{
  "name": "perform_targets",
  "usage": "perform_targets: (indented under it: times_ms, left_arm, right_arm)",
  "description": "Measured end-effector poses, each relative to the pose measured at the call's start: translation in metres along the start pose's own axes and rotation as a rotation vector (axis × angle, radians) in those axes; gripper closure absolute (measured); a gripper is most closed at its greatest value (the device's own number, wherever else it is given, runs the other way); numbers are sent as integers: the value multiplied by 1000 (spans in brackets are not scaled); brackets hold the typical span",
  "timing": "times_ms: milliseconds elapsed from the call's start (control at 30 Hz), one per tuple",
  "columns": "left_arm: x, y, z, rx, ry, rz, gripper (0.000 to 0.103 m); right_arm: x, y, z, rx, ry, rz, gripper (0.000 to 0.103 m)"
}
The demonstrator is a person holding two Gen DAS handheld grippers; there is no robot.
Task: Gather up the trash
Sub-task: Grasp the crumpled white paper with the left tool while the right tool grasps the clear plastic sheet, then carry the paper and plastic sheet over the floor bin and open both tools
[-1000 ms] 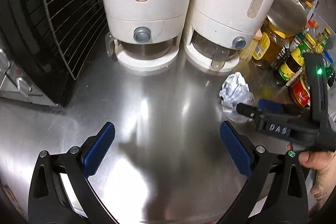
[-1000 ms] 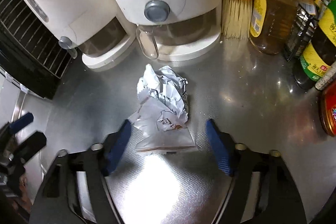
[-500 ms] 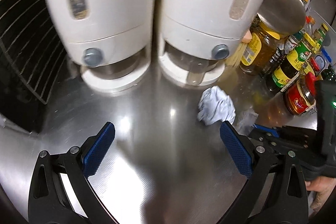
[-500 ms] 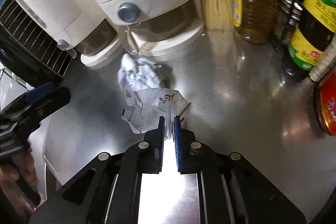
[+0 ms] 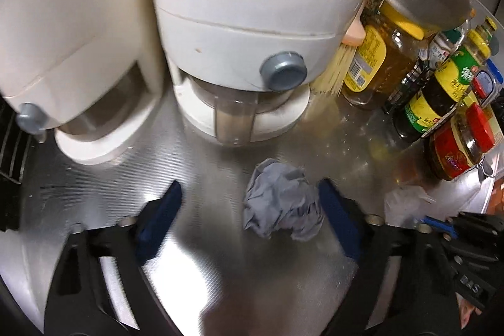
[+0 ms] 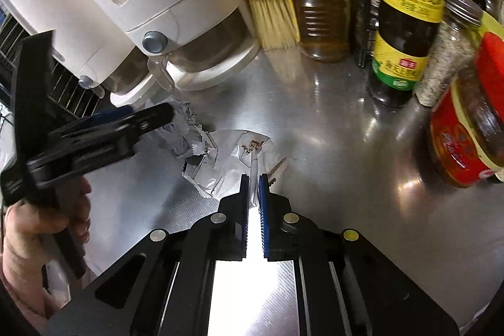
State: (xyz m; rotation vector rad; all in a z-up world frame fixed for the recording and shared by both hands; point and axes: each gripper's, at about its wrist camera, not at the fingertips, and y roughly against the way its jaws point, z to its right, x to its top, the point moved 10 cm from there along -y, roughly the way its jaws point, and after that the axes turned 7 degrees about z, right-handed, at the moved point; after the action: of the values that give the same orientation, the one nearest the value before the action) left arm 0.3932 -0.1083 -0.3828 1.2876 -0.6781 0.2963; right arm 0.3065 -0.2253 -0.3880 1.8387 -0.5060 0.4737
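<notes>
Between the right gripper's (image 6: 253, 189) blue pads, close to the camera, a corner of the flat white wrapper (image 6: 239, 158) is pinched; the jaws are nearly closed on it. Most of that wrapper lies on the shiny steel bench (image 6: 340, 153), with dark print on top.

Just left of it sits the crumpled paper ball (image 5: 282, 211). The left gripper (image 5: 249, 216) has its jaws wide apart, one on each side of the ball. The ball is close against the right-hand pad, with a big gap to the other pad. It rests on the bench and is not gripped yet.

So one piece of trash looks caught, and the second one is being lined up. I think the next move is for the left jaws to squeeze shut on the ball, then both hands lift.

Farther back stand two white dispensers (image 5: 252, 21). Beside them are a pink-handled brush (image 6: 271, 5), an oil jar (image 6: 315, 5), a soy sauce bottle (image 6: 409, 8) and a red-lidded chili jar (image 5: 456, 144). These are close, so the lift should go straight up.
</notes>
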Motion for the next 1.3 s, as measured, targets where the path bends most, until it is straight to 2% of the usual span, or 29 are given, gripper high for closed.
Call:
perform_targets:
  times_ms: [100,167,200,333,500,667,900,1167,1300]
  left_arm:
    - [-1,-7,8,-41,11,-14,41]
    - [-3,-7,15,-76,1,-27,59]
    - [-6,-7,22,-97,-9,-37,62]
    - [-12,0,27,-90,-20,-30,71]
    - [-33,20,29,-64,-55,-37,72]
    - [-56,53,26,-50,-43,-18,72]
    - [-94,123,23,-33,-31,31,72]
    - [-154,183,26,-48,-3,65,72]
    - [-199,194,37,-106,21,35,71]
  right_arm:
    - [-3,1,3,-5,-9,-1,95]
    - [-5,4,5,-5,-14,-3,95]
    - [-5,5,5,-6,-13,-2,95]
    - [-8,12,4,-6,-15,4,95]
    - [-15,21,0,-38,6,11,96]
    - [-28,35,-10,-57,16,38,96]
    - [-65,66,-27,-37,23,54,95]
    - [-137,102,-30,-15,22,25,95]
    - [-181,106,-24,-8,3,-24,95]
